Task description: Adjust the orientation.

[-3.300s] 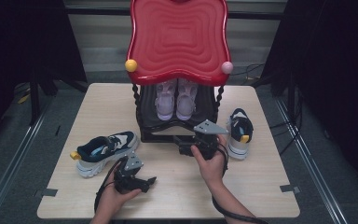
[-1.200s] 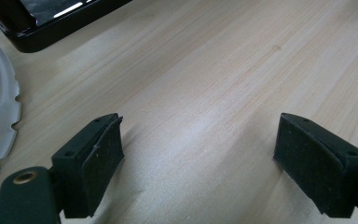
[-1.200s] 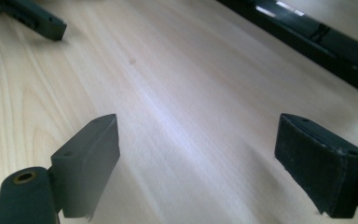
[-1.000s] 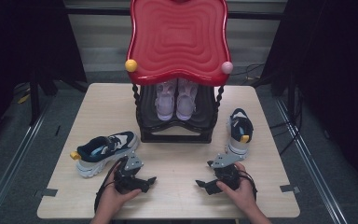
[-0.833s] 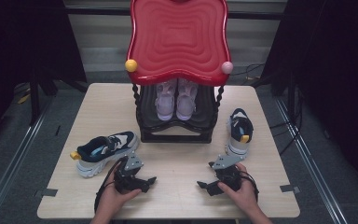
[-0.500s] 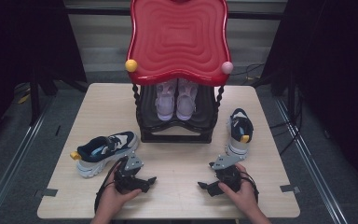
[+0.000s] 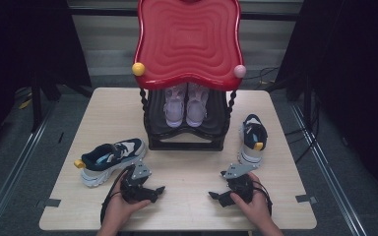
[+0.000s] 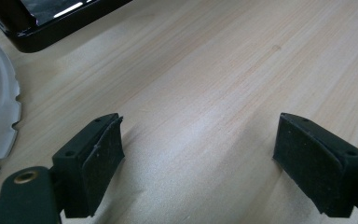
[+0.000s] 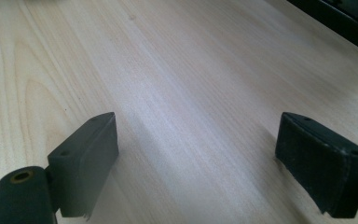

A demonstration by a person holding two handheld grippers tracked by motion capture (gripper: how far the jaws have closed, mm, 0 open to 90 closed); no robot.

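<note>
Below, both tongs rest on the counter (image 7: pixel 187 162), left tongs (image 7: pixel 158 189) and right tongs (image 7: pixel 212 195) gaping wide, empty, tips pointing toward each other.

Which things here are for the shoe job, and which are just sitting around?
Probably for the job:
pink shoes on the black rack
left navy shoe
right navy shoe
left gripper, right gripper, both open

Just there:
red top
table
</note>
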